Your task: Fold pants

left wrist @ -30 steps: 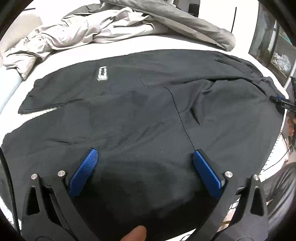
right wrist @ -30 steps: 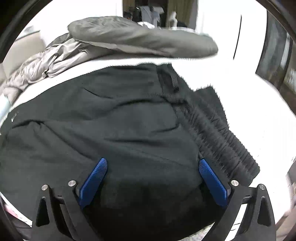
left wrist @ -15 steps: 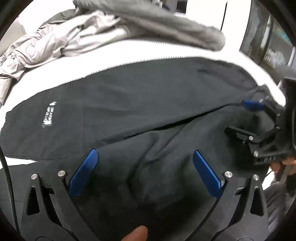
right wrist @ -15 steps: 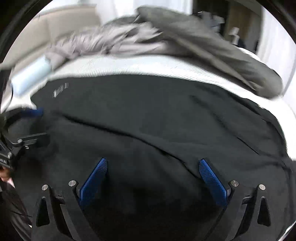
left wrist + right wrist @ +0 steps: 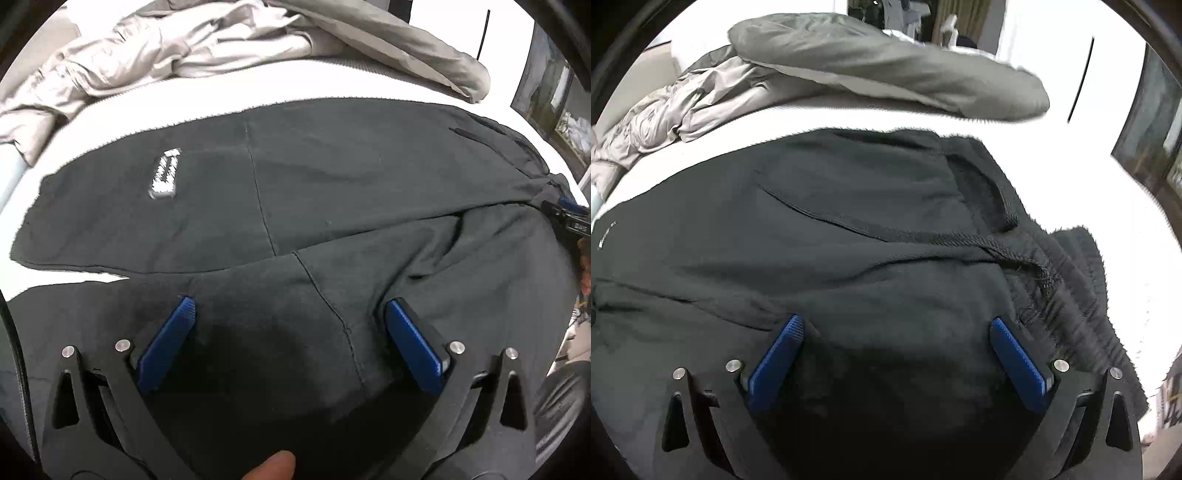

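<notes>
black pants (image 5: 332, 177), hems seemingly cut off

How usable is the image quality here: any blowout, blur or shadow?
Left wrist view: sharp; white bedsheet near clipped; dark shadow on the black pants between the open claw fingers. Right wrist view: sheet fully blown out, grey pillow edge slightly smeared, strong fisheye bending.

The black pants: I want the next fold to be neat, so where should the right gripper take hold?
Probably the ribbed waistband of the black pants, at its near corner. It is the thickest, firmest edge, and it lies just right of the open right gripper. Come in from the right, over the white bed sheet, sliding one finger under.
</notes>
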{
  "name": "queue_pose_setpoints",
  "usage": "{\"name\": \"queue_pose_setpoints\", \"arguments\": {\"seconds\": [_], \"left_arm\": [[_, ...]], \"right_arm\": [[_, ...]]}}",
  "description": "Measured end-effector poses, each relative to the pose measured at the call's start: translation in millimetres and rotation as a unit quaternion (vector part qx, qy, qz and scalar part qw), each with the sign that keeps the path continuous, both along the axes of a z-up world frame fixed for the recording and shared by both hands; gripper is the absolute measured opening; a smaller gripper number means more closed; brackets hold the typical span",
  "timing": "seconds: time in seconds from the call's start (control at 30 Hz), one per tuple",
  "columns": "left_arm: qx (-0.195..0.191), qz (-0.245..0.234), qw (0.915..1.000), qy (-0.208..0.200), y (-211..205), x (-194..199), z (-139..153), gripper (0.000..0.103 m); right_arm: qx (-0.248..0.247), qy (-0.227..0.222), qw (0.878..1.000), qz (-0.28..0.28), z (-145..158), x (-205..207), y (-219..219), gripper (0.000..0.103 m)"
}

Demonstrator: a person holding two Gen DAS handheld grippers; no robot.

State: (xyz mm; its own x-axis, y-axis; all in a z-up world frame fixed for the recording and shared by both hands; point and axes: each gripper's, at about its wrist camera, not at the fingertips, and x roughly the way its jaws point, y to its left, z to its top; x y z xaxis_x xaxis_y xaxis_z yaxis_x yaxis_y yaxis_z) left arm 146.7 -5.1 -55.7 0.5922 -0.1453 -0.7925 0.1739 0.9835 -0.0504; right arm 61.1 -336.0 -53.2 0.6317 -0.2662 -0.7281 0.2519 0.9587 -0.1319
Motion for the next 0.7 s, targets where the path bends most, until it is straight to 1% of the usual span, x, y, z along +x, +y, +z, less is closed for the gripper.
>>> {"name": "queue_pose_setpoints", "arguments": {"seconds": [0.03, 0.1, 0.13, 0.17, 0.23, 0.27, 0.33, 0.37, 0.4, 0.43, 0.5, 0.53, 0.57, 0.6, 0.63, 0.67, 0.7], "left_arm": [[-0.003, -0.003, 0.9999, -0.013, -3.8, -9.7, 4.7, 0.102], [-0.024, -0.019, 0.9987, -0.041, -15.2, -24.5, 19.4, 0.102], [-0.032, -0.030, 0.9978, -0.050, -23.5, -29.2, 24.0, 0.102], [-0.036, -0.046, 0.9968, -0.055, -36.5, -31.3, 26.7, 0.102], [-0.020, -0.078, 0.9955, -0.049, -61.3, -31.3, 22.3, 0.102], [-0.004, -0.090, 0.9952, -0.036, -72.3, -30.9, 15.1, 0.102], [0.007, -0.093, 0.9954, -0.019, -78.8, -31.2, 4.9, 0.102], [0.013, -0.095, 0.9954, -0.010, -76.1, -31.5, -0.3, 0.102], [0.014, -0.092, 0.9957, -0.009, -70.1, -33.5, -3.3, 0.102], [0.013, -0.086, 0.9962, -0.009, -60.9, -36.4, -4.3, 0.103], [0.001, -0.060, 0.9981, -0.010, -29.0, -44.9, -6.1, 0.103], [-0.009, -0.049, 0.9987, -0.008, -13.0, -46.7, -7.4, 0.102], [-0.025, -0.032, 0.9992, -0.006, 8.0, -50.7, -7.0, 0.102], [-0.032, -0.021, 0.9992, -0.006, 21.5, -51.2, -6.3, 0.102], [-0.040, -0.010, 0.9991, -0.009, 36.0, -54.5, -4.7, 0.102], [-0.053, -0.007, 0.9985, -0.013, 46.3, -59.0, -2.1, 0.102], [-0.053, -0.004, 0.9984, -0.018, 50.3, -62.3, 0.3, 0.102]], "right_arm": [[-0.003, -0.009, 1.000, 0.009, 5.4, -3.5, 8.6, 0.102], [0.017, -0.034, 0.998, 0.043, 16.4, -15.4, 31.3, 0.102], [0.033, -0.042, 0.996, 0.073, 20.0, -19.4, 47.6, 0.102], [0.042, -0.044, 0.994, 0.092, 21.2, -24.4, 52.8, 0.102], [0.054, -0.025, 0.987, 0.152, 12.8, -25.0, 81.4, 0.102], [0.052, -0.012, 0.984, 0.171, 8.7, -23.9, 89.3, 0.102], [0.039, 0.016, 0.978, 0.206, -5.4, -20.9, 109.7, 0.102], [0.019, 0.032, 0.975, 0.219, -13.5, -16.2, 122.1, 0.102], [-0.007, 0.040, 0.973, 0.225, -20.1, -18.5, 127.0, 0.102], [-0.022, 0.037, 0.971, 0.233, -23.8, -25.0, 128.4, 0.102], [-0.031, 0.032, 0.973, 0.227, -22.6, -32.7, 114.2, 0.102], [-0.032, 0.029, 0.975, 0.217, -22.8, -37.8, 106.1, 0.102], [-0.038, 0.025, 0.980, 0.195, -22.1, -43.8, 89.8, 0.102], [-0.049, 0.022, 0.984, 0.171, -20.4, -51.1, 75.2, 0.102], [-0.065, 0.017, 0.988, 0.135, -17.4, -60.4, 55.9, 0.102], [-0.083, 0.011, 0.993, 0.087, -14.9, -67.4, 34.3, 0.102], [-0.089, 0.008, 0.995, 0.047, -13.8, -70.6, 18.8, 0.102]]}}
